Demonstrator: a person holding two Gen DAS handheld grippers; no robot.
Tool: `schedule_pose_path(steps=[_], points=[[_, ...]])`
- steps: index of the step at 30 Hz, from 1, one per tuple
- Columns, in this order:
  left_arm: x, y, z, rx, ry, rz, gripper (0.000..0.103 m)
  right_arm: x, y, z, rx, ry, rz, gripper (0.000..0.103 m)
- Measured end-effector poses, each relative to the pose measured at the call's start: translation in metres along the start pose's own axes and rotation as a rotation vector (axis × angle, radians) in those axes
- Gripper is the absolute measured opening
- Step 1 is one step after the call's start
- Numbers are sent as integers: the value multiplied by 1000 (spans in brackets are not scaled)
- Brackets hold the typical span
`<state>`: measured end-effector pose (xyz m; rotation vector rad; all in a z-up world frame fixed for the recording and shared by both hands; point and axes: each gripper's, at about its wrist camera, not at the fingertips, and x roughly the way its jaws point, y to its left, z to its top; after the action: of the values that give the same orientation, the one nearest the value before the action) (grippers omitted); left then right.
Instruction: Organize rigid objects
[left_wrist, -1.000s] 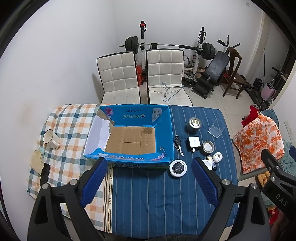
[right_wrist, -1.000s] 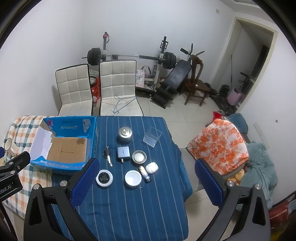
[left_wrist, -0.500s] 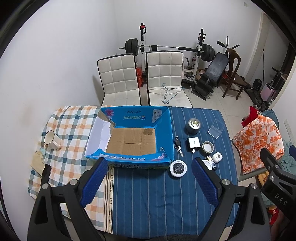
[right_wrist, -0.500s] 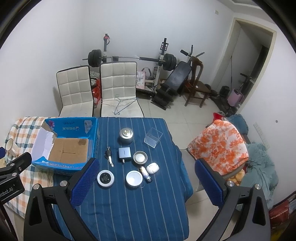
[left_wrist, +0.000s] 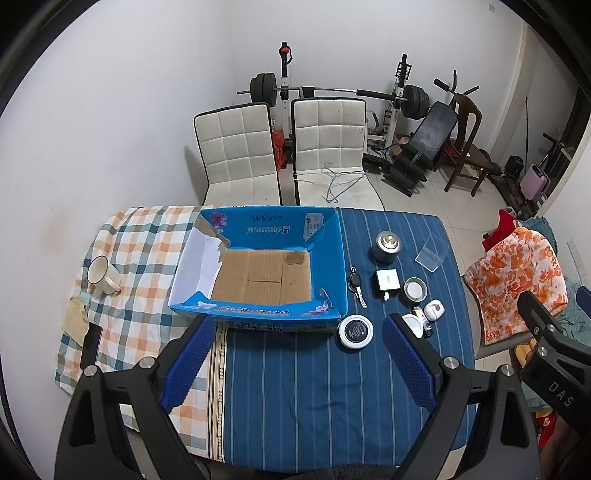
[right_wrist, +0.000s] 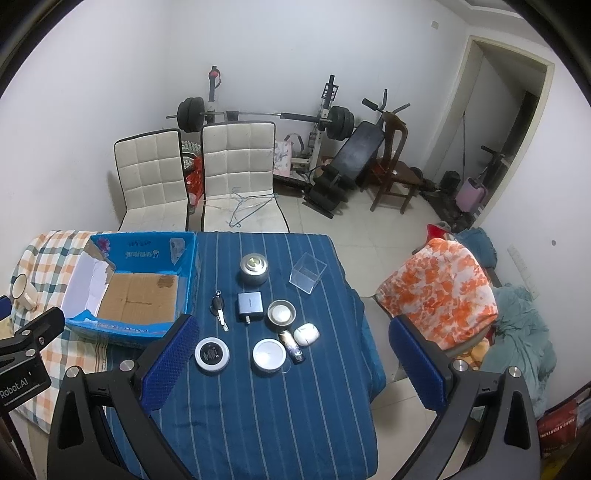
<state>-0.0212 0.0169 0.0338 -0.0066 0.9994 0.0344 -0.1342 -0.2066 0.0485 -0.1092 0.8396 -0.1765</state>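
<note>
Both the left hand-held gripper (left_wrist: 295, 360) and the right hand-held gripper (right_wrist: 291, 360) are held spread, gripping nothing. A round white case (left_wrist: 413, 324) is partly hidden behind a textured blue pad; small rigid objects are clustered on the striped tabletop (right_wrist: 258, 406) beside the cardboard box (right_wrist: 129, 291).

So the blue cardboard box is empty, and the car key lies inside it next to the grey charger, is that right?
Not quite. The car key is not inside the blue cardboard box; it lies outside it on the striped tablecloth, next to the grey charger. The box is indeed empty. The right wrist view shows this clearly.
</note>
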Motion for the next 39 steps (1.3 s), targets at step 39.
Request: schedule_pose_path(steps=[39], points=[[123, -82, 77, 102, 118, -101, 93, 164, -75, 34, 201, 219, 4, 103]])
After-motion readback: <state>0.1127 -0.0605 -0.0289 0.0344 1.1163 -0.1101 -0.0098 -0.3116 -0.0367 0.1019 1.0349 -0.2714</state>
